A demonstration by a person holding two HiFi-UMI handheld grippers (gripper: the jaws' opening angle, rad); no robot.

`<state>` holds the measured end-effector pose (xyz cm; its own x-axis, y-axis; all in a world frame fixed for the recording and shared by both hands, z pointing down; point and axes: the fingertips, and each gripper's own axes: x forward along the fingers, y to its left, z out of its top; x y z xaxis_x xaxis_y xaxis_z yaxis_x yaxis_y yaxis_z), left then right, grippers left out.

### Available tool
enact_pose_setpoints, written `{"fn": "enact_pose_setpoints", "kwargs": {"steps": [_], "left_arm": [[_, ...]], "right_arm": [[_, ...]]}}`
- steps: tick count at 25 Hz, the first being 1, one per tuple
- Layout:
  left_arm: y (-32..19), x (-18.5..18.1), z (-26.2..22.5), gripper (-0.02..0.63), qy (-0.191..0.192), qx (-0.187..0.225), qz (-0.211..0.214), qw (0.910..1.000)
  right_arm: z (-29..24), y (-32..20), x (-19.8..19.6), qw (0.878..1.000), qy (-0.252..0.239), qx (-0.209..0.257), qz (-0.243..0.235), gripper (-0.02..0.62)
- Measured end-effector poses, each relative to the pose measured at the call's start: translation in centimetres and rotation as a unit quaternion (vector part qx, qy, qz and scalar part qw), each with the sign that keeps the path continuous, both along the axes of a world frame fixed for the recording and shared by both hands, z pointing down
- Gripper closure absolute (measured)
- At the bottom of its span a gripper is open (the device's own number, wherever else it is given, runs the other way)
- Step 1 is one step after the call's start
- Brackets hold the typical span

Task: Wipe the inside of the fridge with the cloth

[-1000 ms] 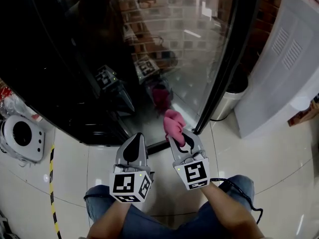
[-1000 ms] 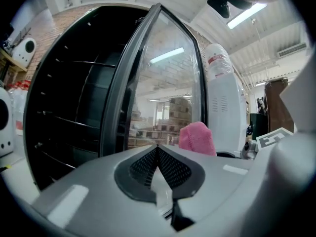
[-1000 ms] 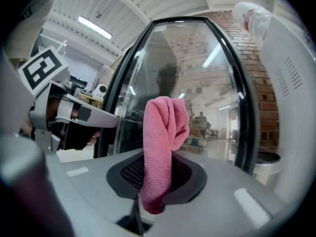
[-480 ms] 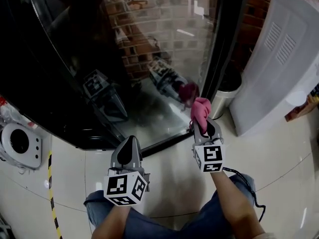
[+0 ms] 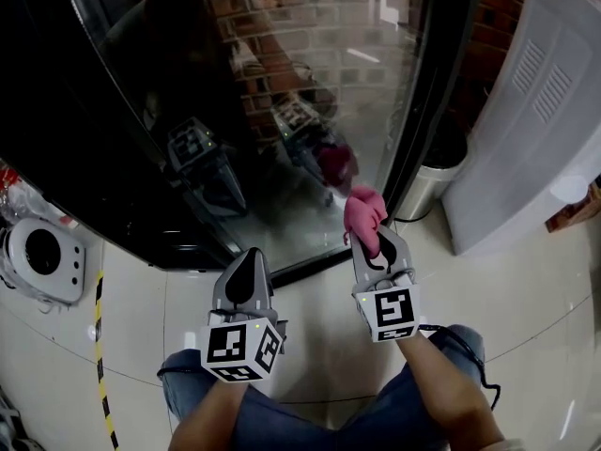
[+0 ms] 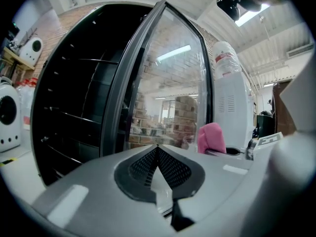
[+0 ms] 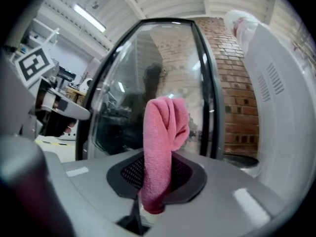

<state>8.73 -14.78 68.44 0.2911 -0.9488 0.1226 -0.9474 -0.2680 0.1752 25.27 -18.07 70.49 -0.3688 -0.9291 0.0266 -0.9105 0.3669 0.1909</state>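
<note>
My right gripper (image 5: 373,250) clamps the pink cloth (image 5: 362,216); my left gripper (image 5: 248,263) is closed, empty. I should round the glass door (image 5: 329,111) and press onto the shelves (image 6: 69,127).

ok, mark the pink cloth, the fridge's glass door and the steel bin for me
pink cloth (image 7: 159,147), right gripper view, on the middle of the fold.
glass door (image 5: 319,92), head view, on the reflective middle of the pane.
steel bin (image 5: 424,195), head view, on its metal side wall.

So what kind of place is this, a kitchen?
Likely a workshop or lab hall, not a home: a glass-door display fridge, a brick wall and striped tape on the tiled floor.
</note>
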Motion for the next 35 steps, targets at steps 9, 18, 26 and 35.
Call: {"fn": "enact_pose_setpoints", "kwargs": {"steps": [9,18,26,35], "left_arm": [[1.0,-2.8,-1.0,0.597,-0.021,0.023,-0.042,0.9987],[2.1,-6.2,-1.0,0.597,-0.015,0.025,-0.072,0.9970],[1.3,-4.9,0.4,0.597,-0.006,0.016,-0.050,0.9986],[0.4,-0.5,0.3,0.597,0.002,0.018,-0.011,0.9998]], "right_arm": [[-0.1,6.8,-13.3,0.985,0.004,-0.023,-0.172,0.532],[9.6,7.4,-20.0,0.969,0.036,-0.103,-0.221,0.532],[14.2,5.7,-16.4,0.972,0.079,-0.142,-0.167,0.532],[14.7,1.8,-6.2,0.985,0.056,-0.159,-0.045,0.532]]}}
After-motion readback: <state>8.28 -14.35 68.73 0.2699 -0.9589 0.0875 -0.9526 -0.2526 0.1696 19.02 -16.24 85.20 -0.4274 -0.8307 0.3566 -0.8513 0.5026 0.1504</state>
